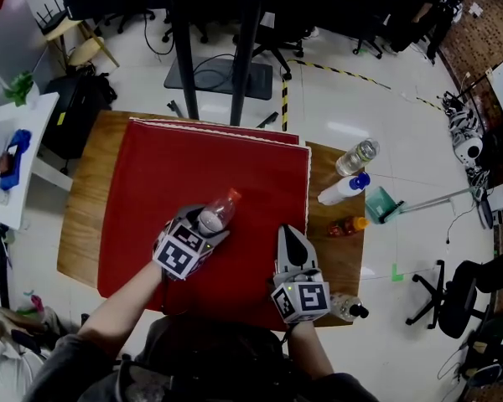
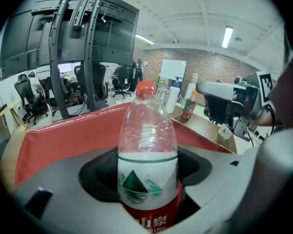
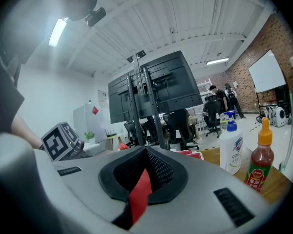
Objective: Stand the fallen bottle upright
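Note:
A clear plastic bottle (image 1: pixel 218 213) with a red cap and a red-and-white label is lifted off the red cloth (image 1: pixel 168 174). It tilts with its cap pointing up and away from me. My left gripper (image 1: pixel 206 226) is shut on its lower body; in the left gripper view the bottle (image 2: pixel 147 150) rises from between the jaws, neck and cap clear of them. My right gripper (image 1: pixel 290 234) lies low over the cloth to the right, apart from the bottle. Its jaws are shut with nothing between them, and only cloth shows behind their tips (image 3: pixel 145 155).
The cloth covers most of a wooden table (image 1: pixel 82 216). On its bare right strip are a clear bottle (image 1: pixel 357 157), a white bottle with a blue cap (image 1: pixel 344 189), a red sauce bottle (image 1: pixel 347 225) and a dark-capped bottle (image 1: pixel 349 308). A monitor stand (image 1: pixel 184 48) rises behind the table.

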`<state>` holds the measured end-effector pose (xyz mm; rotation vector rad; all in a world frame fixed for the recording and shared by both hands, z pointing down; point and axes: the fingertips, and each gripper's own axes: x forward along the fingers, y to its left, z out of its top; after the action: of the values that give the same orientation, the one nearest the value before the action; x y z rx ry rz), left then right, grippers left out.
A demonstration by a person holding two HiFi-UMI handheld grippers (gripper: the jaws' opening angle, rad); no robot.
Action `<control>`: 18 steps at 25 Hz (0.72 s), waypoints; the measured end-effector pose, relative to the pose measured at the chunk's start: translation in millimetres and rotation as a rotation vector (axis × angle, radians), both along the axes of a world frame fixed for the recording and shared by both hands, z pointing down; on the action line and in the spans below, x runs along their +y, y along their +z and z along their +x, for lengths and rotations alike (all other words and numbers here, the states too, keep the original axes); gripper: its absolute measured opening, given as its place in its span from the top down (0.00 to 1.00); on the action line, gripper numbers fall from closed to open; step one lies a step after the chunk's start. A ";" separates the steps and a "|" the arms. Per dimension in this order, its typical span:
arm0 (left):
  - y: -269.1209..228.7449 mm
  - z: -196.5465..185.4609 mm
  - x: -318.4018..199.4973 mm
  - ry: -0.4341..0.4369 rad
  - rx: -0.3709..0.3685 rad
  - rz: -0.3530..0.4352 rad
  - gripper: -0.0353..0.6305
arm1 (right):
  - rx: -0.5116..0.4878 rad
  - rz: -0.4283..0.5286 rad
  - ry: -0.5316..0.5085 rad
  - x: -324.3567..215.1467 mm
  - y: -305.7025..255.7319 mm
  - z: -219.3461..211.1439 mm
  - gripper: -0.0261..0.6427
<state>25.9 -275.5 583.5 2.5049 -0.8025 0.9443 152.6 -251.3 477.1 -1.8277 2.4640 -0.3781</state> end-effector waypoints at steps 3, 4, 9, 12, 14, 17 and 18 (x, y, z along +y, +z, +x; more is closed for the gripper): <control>-9.5 -3.9 -1.4 -0.022 0.057 0.054 0.42 | 0.006 0.001 -0.004 3.2 -1.5 -3.3 0.94; -13.2 -5.8 -1.7 -0.031 0.077 0.070 0.42 | 0.008 0.003 -0.007 4.4 -2.1 -4.6 0.94; -31.4 -19.6 -4.7 -0.104 0.192 0.143 0.42 | 0.009 0.004 -0.013 8.1 -3.2 -12.2 0.94; -36.3 -27.6 -5.7 -0.150 0.282 0.161 0.41 | 0.012 0.005 -0.021 9.5 -2.7 -18.3 0.94; -35.0 -35.2 -6.2 -0.183 0.335 0.171 0.41 | 0.016 0.002 -0.027 11.3 -1.1 -22.0 0.94; -33.4 -44.8 -3.9 -0.198 0.375 0.205 0.42 | 0.016 -0.005 -0.028 14.6 1.5 -25.6 0.94; -33.8 -46.7 -2.4 -0.191 0.377 0.224 0.42 | 0.015 -0.007 -0.027 15.5 2.2 -26.8 0.94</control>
<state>-20.8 -277.9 549.7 2.6148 -1.0409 0.3176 125.8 -235.8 479.3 -1.8080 2.5035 -0.3765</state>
